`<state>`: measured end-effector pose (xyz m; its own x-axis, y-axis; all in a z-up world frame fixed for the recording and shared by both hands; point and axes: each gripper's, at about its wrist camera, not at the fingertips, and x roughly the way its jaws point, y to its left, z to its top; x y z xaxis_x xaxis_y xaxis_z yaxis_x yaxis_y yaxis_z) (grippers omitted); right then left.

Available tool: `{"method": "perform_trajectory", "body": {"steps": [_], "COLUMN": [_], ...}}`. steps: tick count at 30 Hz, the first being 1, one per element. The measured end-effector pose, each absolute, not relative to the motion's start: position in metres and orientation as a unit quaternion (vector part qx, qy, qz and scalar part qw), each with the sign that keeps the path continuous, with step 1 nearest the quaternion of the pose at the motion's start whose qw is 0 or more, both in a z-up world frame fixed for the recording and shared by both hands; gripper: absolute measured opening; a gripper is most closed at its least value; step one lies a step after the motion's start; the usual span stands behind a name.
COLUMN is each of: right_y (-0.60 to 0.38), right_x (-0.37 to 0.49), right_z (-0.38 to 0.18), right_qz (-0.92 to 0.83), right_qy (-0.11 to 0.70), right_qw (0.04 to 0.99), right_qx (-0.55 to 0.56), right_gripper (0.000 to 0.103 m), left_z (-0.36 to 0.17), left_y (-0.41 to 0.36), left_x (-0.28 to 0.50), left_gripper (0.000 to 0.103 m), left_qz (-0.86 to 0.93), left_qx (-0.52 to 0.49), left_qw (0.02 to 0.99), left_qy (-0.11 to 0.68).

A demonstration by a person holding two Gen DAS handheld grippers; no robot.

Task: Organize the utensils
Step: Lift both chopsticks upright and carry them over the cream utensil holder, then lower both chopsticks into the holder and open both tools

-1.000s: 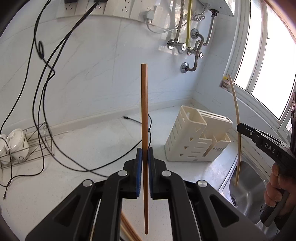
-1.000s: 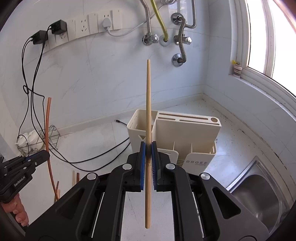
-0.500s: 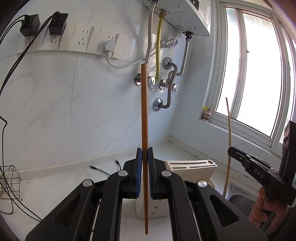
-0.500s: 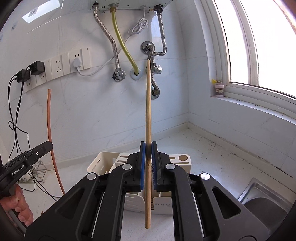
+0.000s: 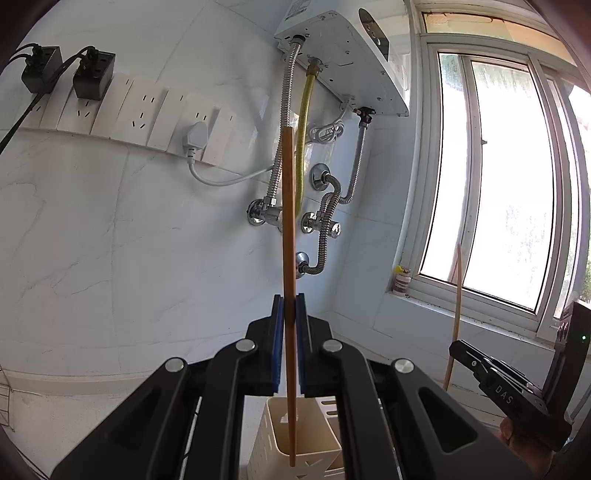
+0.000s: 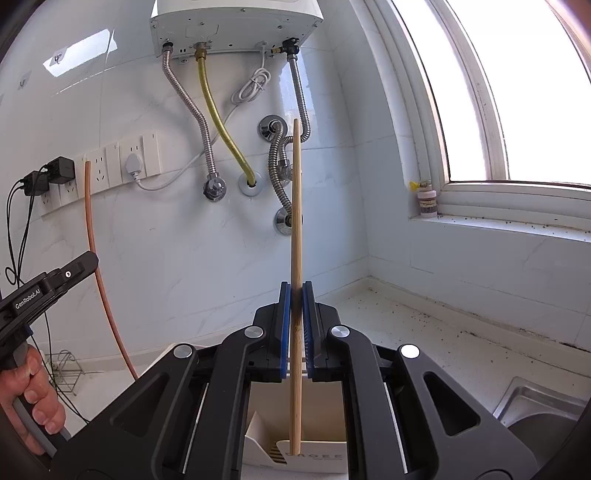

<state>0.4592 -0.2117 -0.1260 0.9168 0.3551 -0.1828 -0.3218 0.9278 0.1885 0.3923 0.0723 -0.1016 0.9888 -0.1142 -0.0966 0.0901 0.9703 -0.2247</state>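
Observation:
My left gripper (image 5: 289, 314) is shut on a reddish-brown chopstick (image 5: 288, 229) held upright. Its lower tip hangs over the open left compartment of the cream utensil holder (image 5: 295, 439). My right gripper (image 6: 296, 302) is shut on a pale bamboo chopstick (image 6: 296, 206), also upright. Its lower tip is over the front of the same holder (image 6: 314, 424). The right gripper with its pale chopstick (image 5: 455, 310) shows at the lower right of the left wrist view. The left gripper's chopstick (image 6: 92, 236) shows at the left of the right wrist view.
A water heater (image 6: 236, 26) with metal hoses (image 6: 192, 110) hangs on the wall ahead. A socket strip (image 5: 122, 114) with plugs runs along the wall. A window (image 5: 498, 184) and sill with a small jar (image 6: 426, 199) are to the right. A steel sink (image 6: 535, 402) lies lower right.
Both grippers have moved closer to the holder and tilted up. The holder has dropped to the bottom of both views, now directly under the chopstick tips.

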Motion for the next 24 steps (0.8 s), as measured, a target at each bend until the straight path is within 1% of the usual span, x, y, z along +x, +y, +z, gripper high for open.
{"method": "perform_trajectory", "body": {"steps": [4, 11, 24], "right_y": [-0.215, -0.215, -0.211], "right_x": [0.462, 0.462, 0.47], "right_z": [-0.131, -0.129, -0.14], "right_qz": [0.164, 0.162, 0.147], "right_qy": [0.101, 0.099, 0.078], "right_qw": [0.978, 0.978, 0.984], "right_qx": [0.08, 0.087, 0.063], "right_gripper": [0.006, 0.006, 0.006], "left_z": [-0.096, -0.08, -0.109], "left_y": [0.074, 0.069, 0.053], "left_x": [0.394, 0.39, 0.409], "left_gripper": [0.006, 0.006, 0.006], "left_qz": [-0.058, -0.068, -0.06], "left_qx": [-0.12, -0.105, -0.079], "left_qw": [0.99, 0.992, 0.995], "left_qy": [0.044, 0.016, 0.027]}}
